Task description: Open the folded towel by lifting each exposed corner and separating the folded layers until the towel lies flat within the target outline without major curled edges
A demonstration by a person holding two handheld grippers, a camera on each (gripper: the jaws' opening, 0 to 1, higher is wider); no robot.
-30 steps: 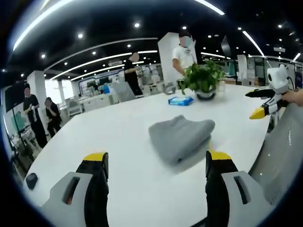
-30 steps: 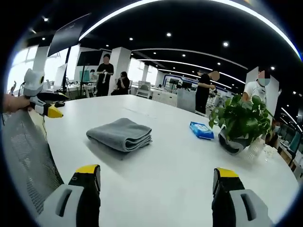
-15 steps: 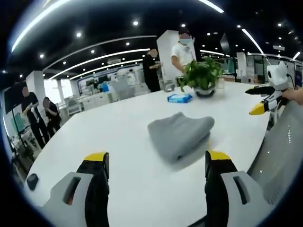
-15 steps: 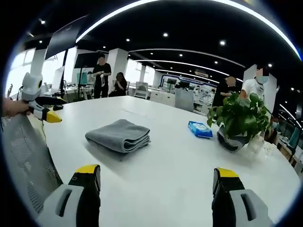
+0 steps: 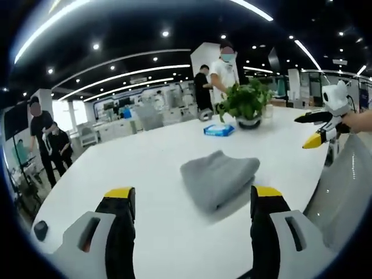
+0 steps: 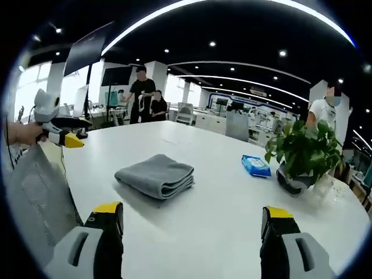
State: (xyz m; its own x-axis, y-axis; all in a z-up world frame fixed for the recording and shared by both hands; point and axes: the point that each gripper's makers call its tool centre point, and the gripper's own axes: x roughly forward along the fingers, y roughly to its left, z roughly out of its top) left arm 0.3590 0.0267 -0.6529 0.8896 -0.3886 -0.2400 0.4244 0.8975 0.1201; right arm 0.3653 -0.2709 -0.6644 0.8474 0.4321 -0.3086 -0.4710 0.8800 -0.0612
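Lying folded mid-table, grey towel (image 5: 217,177) untouched, left gripper (image 5: 189,200) and right gripper (image 6: 189,218) both gaping wide and holding nothing, potted plant (image 6: 303,154) and blue pack (image 6: 255,165) toward far table (image 6: 215,232) edge

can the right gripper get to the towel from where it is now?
Probably yes. The right gripper is open and faces the folded towel across bare table; nothing lies between. The plant and blue pack sit off to the side.
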